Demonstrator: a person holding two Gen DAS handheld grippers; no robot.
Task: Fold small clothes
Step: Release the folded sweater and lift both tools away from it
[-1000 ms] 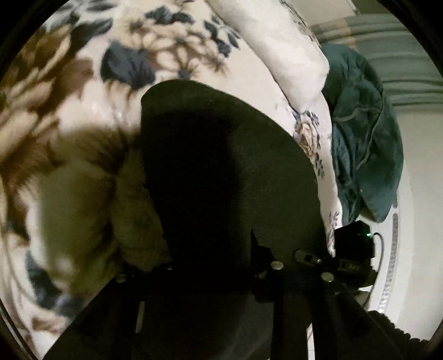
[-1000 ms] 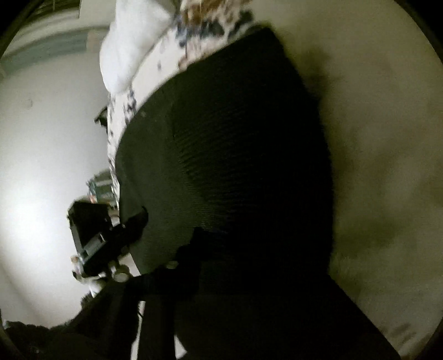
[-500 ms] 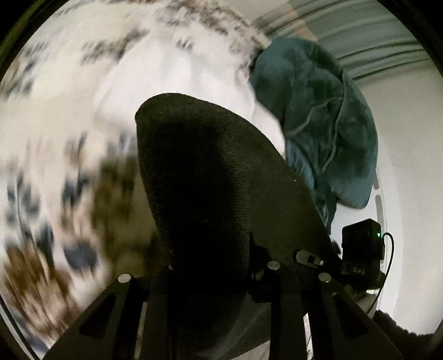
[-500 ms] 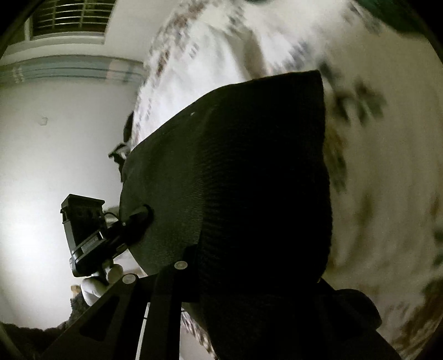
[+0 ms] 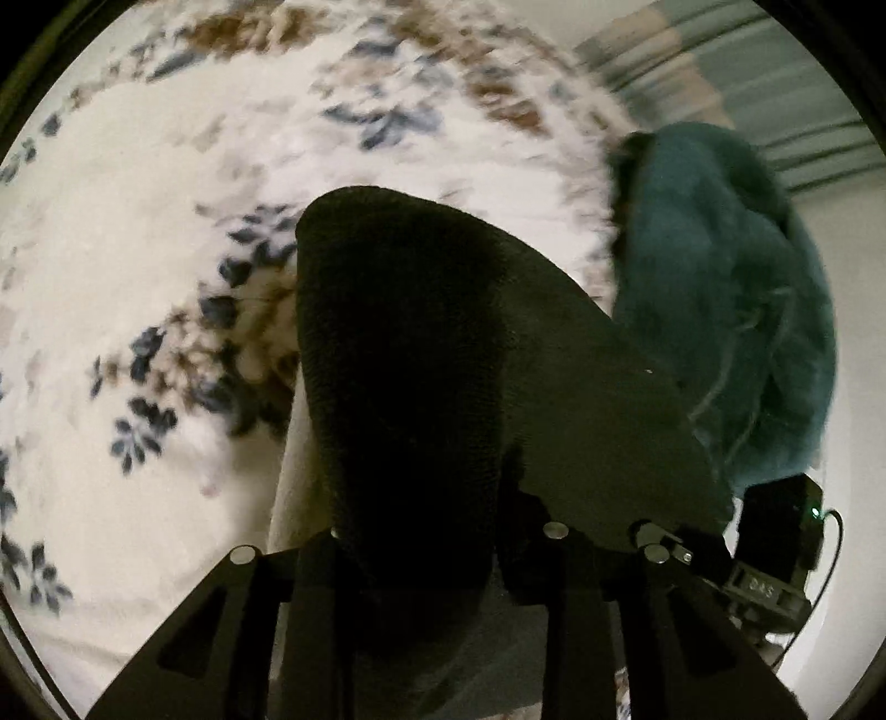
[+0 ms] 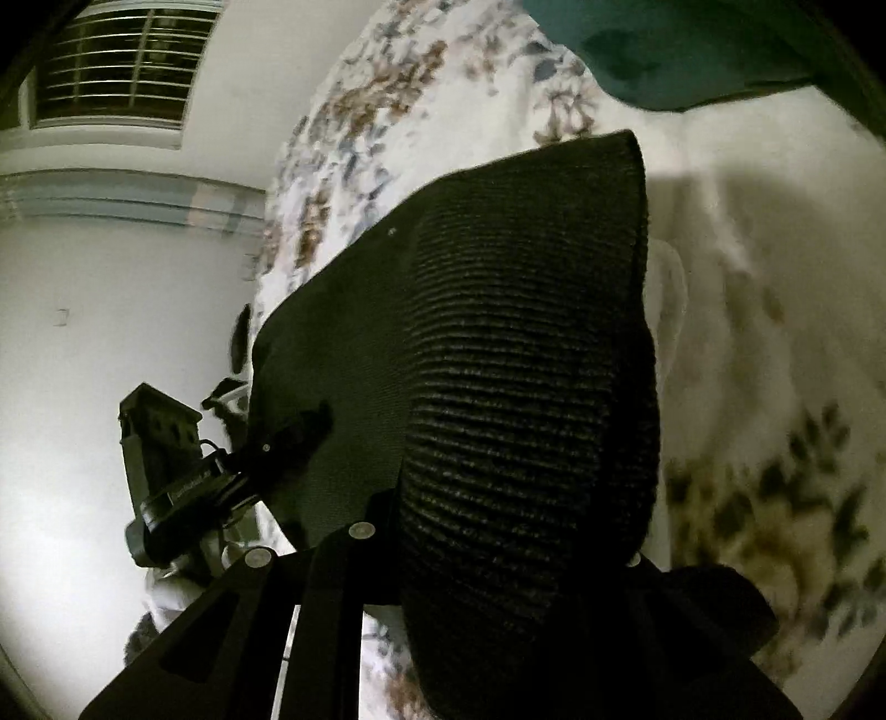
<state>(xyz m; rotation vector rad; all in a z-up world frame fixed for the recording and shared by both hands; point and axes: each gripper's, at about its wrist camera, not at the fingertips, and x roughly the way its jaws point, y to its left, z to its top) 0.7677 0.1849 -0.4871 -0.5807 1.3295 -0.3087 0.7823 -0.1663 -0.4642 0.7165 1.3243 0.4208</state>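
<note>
A black knitted garment [image 5: 443, 354] hangs stretched between my two grippers above a floral blanket [image 5: 138, 232]. My left gripper [image 5: 443, 531] is shut on one end of it; the cloth covers the fingertips. In the right wrist view the same garment [image 6: 515, 376] shows its ribbed edge, and my right gripper [image 6: 498, 531] is shut on that end, fingertips hidden by cloth. The right gripper's body [image 5: 775, 548] shows at the left view's lower right; the left gripper's body [image 6: 171, 465] shows at the right view's left.
A teal fleece blanket [image 5: 736, 310] lies heaped at the right of the bed, also at the top of the right wrist view [image 6: 664, 50]. A white wall [image 6: 83, 332] and a window with blinds [image 6: 116, 61] lie beyond the bed edge.
Both grippers have lifted the black garment up off the bed and swung; the views now look farther across the floral blanket, with the bed blurred by motion.
</note>
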